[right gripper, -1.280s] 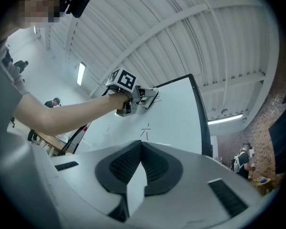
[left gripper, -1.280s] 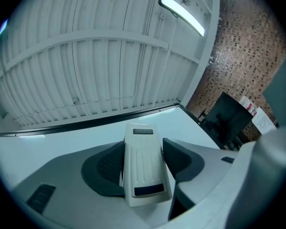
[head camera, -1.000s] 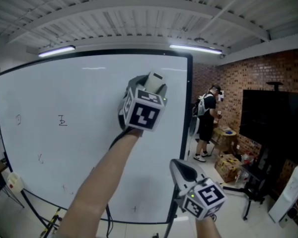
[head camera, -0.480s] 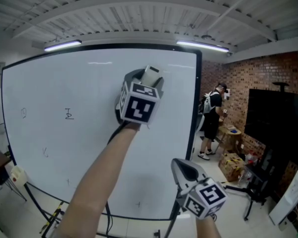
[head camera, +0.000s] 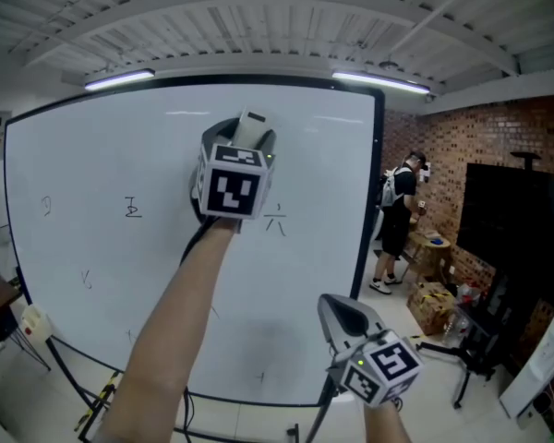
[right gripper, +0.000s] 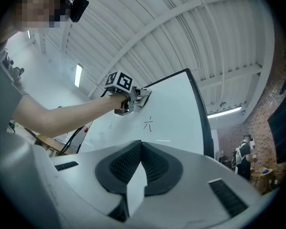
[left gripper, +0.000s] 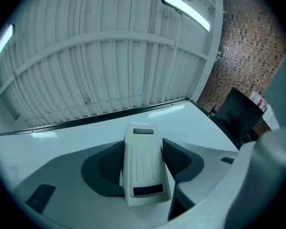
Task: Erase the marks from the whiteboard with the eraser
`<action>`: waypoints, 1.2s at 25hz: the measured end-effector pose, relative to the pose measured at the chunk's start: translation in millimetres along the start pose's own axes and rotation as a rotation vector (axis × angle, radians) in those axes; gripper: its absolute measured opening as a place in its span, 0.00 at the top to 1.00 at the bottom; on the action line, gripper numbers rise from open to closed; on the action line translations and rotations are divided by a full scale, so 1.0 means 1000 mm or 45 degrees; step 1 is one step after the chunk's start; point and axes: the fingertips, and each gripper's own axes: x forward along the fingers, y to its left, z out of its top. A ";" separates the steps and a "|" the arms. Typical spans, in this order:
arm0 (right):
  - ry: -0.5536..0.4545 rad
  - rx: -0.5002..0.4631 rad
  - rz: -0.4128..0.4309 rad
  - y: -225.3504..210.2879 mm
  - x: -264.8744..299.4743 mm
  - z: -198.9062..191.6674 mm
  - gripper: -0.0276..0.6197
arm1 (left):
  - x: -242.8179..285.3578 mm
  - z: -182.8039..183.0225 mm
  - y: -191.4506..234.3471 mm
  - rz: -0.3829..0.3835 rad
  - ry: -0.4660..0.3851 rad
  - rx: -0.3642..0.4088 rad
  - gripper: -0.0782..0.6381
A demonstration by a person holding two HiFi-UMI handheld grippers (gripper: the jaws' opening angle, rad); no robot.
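Gripping the eraser [left gripper: 143,168] between its jaws, the left tool [head camera: 244,137] is holding it against the whiteboard [head camera: 92,284], upper middle. The right tool [right gripper: 139,151] is hanging closed and empty. A mark [head camera: 275,220] is waiting just to the right; a tilted eraser is risking skipping it, or slipping out.

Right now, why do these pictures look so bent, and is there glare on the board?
Head view: a wide lens bows the black-framed whiteboard; the ceiling strip lights leave faint streaks near its top. Left gripper view: fisheye with dark corners, one strip light burns white, the white plastic eraser is sharp. Right gripper view: same curving, dark corners.
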 end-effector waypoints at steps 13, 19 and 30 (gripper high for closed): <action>0.010 0.028 -0.112 -0.029 -0.042 -0.005 0.97 | 0.013 0.003 -0.105 -0.209 0.039 0.076 0.55; 0.006 0.026 -0.105 -0.033 -0.051 0.004 0.97 | 0.006 0.006 -0.113 -0.276 0.029 0.024 0.55; 0.002 0.076 -0.001 -0.008 -0.035 -0.004 0.97 | -0.113 -0.038 -0.101 -0.488 -0.038 -0.289 0.54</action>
